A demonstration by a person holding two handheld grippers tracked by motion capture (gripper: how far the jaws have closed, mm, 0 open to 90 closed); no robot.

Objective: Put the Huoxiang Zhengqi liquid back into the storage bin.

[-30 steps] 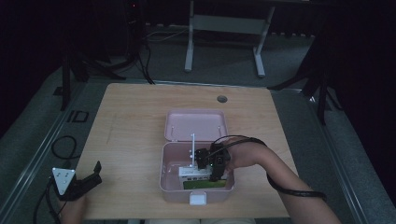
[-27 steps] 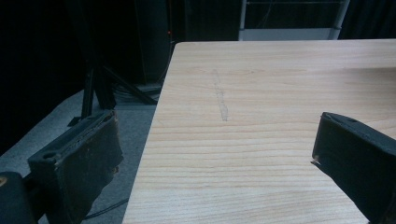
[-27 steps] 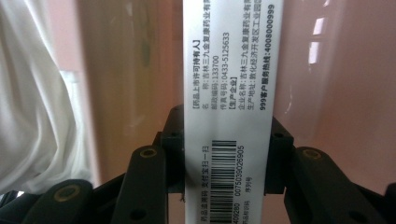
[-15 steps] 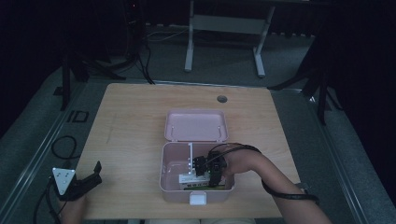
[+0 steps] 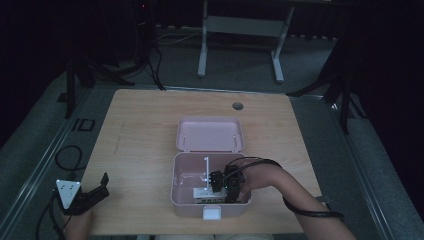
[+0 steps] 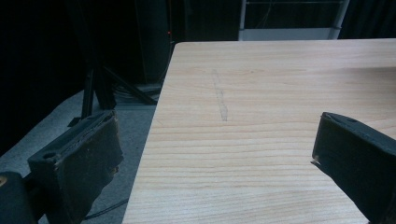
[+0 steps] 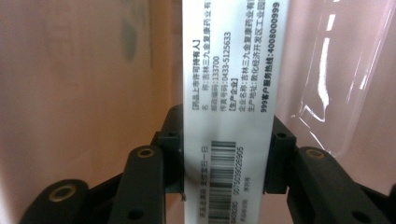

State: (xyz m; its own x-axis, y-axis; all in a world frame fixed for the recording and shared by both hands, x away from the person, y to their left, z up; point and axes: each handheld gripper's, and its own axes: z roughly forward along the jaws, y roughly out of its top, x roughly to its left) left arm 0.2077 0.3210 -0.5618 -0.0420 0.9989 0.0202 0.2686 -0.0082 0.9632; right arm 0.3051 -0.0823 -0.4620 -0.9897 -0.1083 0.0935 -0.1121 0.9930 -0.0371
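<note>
Dark floor and stands surround the pale wooden counter (image 5: 140, 140). Down inside the open pink case (image 5: 181, 195), the right gripper (image 5: 231, 186) is pinching a white printed carton (image 7: 229, 93) across its narrow width; the carton's long axis runs straight ahead of the jaws, away from the hand. Beyond the case its hinged lid (image 5: 210, 134) lies flat. At the near left corner, well apart, the left gripper (image 5: 92, 196) rests spread, holding nothing.
</note>
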